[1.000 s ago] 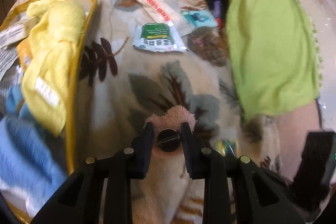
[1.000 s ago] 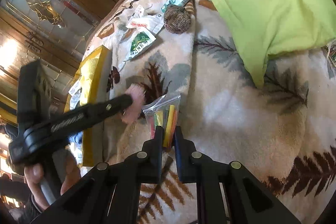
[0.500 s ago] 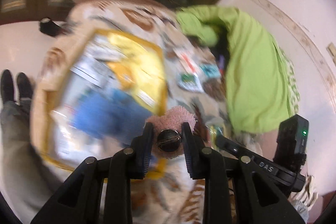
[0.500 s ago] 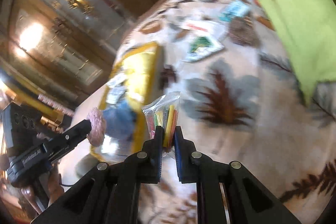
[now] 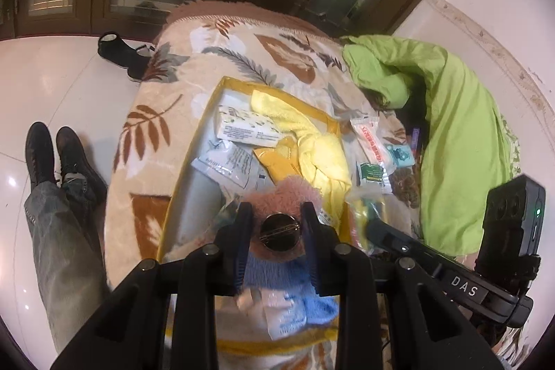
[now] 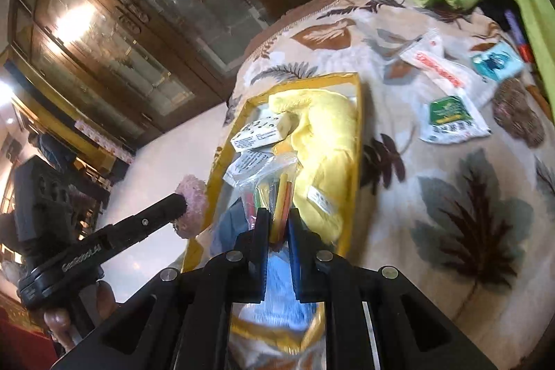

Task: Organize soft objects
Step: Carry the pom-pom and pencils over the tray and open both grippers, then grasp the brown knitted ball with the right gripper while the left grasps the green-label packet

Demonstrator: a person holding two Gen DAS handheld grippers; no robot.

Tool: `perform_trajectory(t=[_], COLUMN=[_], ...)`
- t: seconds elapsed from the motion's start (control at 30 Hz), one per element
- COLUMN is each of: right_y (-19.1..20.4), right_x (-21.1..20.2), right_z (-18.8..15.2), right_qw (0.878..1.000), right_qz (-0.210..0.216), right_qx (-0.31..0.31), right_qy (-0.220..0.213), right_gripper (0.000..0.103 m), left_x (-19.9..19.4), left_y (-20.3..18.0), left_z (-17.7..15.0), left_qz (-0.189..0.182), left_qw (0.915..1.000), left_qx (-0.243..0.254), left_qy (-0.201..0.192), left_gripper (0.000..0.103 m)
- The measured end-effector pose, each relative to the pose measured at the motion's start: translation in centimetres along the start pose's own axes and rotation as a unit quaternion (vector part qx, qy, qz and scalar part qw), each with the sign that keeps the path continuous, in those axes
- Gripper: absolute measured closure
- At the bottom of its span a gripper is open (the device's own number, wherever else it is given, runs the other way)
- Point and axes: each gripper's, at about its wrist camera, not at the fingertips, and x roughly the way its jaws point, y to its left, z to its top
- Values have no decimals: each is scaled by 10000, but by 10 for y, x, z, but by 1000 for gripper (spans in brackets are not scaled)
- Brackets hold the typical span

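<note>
Pink puff (image 5: 281, 196) pinched in your left tongs (image 5: 277, 233) and the bag of sticks (image 6: 274, 186) in your right tongs (image 6: 276, 224) both hung over the yellow box (image 6: 359, 113), so releasing them inside looked next.

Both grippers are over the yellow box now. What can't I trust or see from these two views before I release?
- Pink fluffy piece: left wrist view, its lower half is covered by the left gripper fingers.
- Clear bag of coloured sticks: right wrist view, its bottom is hidden in the right gripper.
- Blue cloth: mostly behind the grippers in both views.
- Yellow box: near edge blurred and covered.
- Packet labels: too small to read.
</note>
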Motion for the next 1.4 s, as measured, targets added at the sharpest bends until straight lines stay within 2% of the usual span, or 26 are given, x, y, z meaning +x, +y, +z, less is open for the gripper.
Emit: perform_trajectory(t=[0.33,0.47,0.53,0.57,0.6,0.7,0.73,0.77,0.87,0.97,1.2,1.4], right_y=[-9,-16,-19,-20,-20,-21,-22,-24,-34,-57,-133,-174], right_x=[62,80,80,79,75,48,36,17,-20,-49,-102,-114], right_z=[18,13,11,11,12,13,13,12,7,-1,-14,4], right_qw=[9988,9976,9976,9978,9981,9992,9993,9989,9978,9967,9905,9851], right_qz=[-314,-448,-433,-366,-254,-21,48,120,198,157,-331,-504], right_qx=[32,102,170,208,238,341,376,433,485,639,1144,1429], right_qy=[370,527,517,512,512,194,57,-153,-416,-470,-693,-810], right_gripper=[91,91,90,89,86,63,48,39,38,38,30,27], left_x=[58,70,68,65,60,35,27,20,4,3,45,94], left_y=[7,16,26,28,30,26,23,18,-10,-44,-125,-159], left_z=[8,7,7,7,7,5,5,4,-1,-9,-13,6], left_qz=[227,183,-53,-123,-166,-326,-392,-466,-568,-697,-673,-542], left_qw=[9987,9981,9982,9979,9978,9983,9982,9981,9982,9975,9936,9923], left_qx=[156,96,-157,-270,-373,-431,-427,-396,-186,94,761,858], left_qy=[435,572,569,575,515,218,145,78,-8,48,485,712], left_gripper=[74,67,62,57,52,46,44,42,40,38,34,33])
